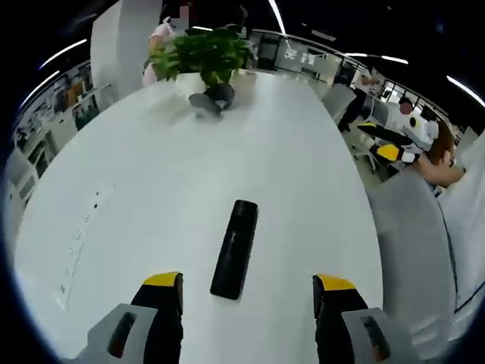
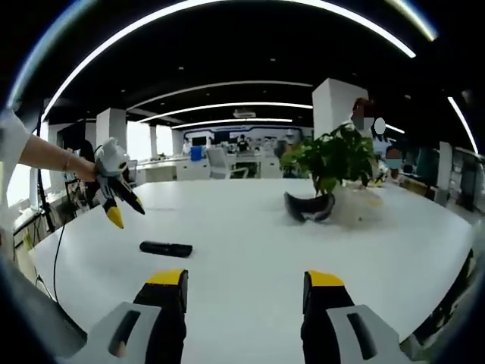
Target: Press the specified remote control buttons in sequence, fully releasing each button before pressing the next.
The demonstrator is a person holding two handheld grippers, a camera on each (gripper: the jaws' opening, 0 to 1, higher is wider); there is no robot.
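White tabletop [image 1: 167,189] stretches wide under an open office with long ceiling lights, and I stand at its near side with a gripper in each hand. In the left gripper view my left gripper [image 1: 248,292] hangs low over the table with its 2 yellow-tipped jaws spread wide and nothing between them. The remote control [image 1: 235,248], a slim black bar, lies flat on the table just ahead of that gap, its long axis running away from me.

In the right gripper view my right gripper [image 2: 244,288] is also parted and empty. From there the remote [image 2: 166,248] lies well off to the left, beneath my left gripper [image 2: 121,201], which comes in from the left held above the table.

I judge the remote light and rigid, with a smooth case likely to skate on this slick top if I push at an angle. So I would press straight down with 1 jaw tip, and steady the long sides if it slides. Its buttons are too small for me to make out.

Room is generous: bare table lies on both sides of the remote. A potted plant [image 1: 203,54] and a dark curved object [image 1: 211,99] beside it sit at the far end, well apart from it. A grey chair back [image 1: 413,227] stands beyond the table edge.
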